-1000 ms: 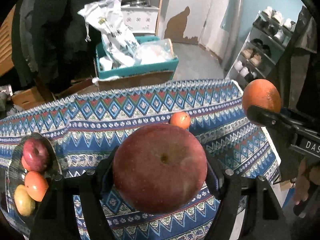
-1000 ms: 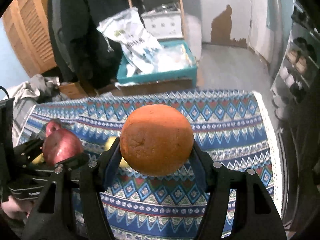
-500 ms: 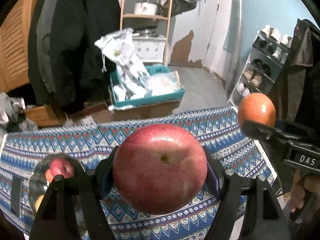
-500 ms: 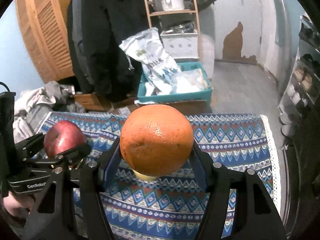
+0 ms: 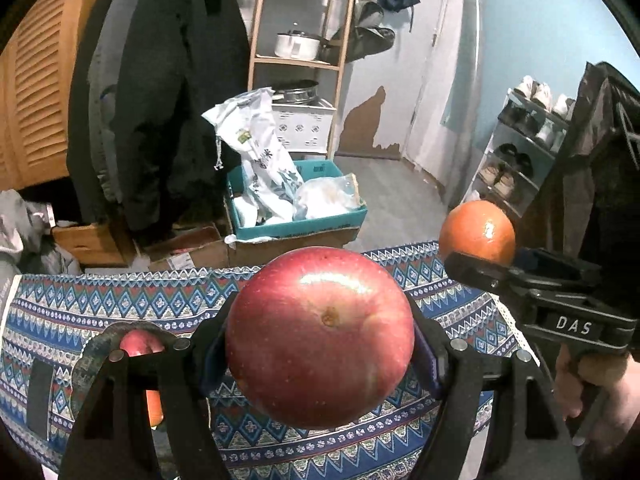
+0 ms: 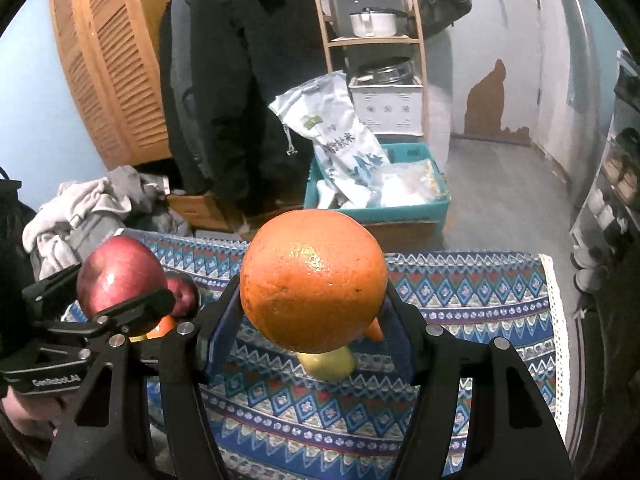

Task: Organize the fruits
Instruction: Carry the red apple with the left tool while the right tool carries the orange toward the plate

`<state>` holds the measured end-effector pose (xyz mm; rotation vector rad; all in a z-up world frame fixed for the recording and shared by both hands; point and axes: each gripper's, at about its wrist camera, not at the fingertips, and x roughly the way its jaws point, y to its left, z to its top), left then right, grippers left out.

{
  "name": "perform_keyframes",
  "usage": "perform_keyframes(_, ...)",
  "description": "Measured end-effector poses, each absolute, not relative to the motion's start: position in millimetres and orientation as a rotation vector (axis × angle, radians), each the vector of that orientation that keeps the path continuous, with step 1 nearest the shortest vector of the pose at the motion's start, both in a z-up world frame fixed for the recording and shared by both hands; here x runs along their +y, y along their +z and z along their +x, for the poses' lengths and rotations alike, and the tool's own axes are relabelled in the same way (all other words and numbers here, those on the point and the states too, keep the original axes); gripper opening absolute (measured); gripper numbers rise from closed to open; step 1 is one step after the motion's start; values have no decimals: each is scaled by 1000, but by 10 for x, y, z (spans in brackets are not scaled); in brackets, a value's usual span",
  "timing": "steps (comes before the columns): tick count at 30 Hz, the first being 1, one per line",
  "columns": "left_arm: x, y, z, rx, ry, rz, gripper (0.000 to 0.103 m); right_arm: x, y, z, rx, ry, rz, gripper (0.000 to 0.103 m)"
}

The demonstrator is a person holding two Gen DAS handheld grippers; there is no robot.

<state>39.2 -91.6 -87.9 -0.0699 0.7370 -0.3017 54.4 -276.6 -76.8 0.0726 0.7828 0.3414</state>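
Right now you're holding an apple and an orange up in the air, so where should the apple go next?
Probably down toward the plate: the left gripper grips the red apple above the cloth, and another apple already sits there.

The apple (image 5: 320,340) has smooth, glossy skin; the orange (image 6: 314,280) is shiny and pitted. Under them, the tablecloth (image 6: 472,300) is matt woven cloth. Behind it, the shelf (image 5: 300,20) is wood.

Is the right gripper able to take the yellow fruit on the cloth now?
Probably not. The right gripper is shut on the orange, so its jaws are occupied. The yellow fruit lies below on the cloth.
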Motion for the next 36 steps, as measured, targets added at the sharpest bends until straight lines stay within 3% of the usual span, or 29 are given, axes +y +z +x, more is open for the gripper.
perform_keyframes(36,761,-1219,124,802,-20,-232,76,-1036,-965,902,887,627,-57,64)
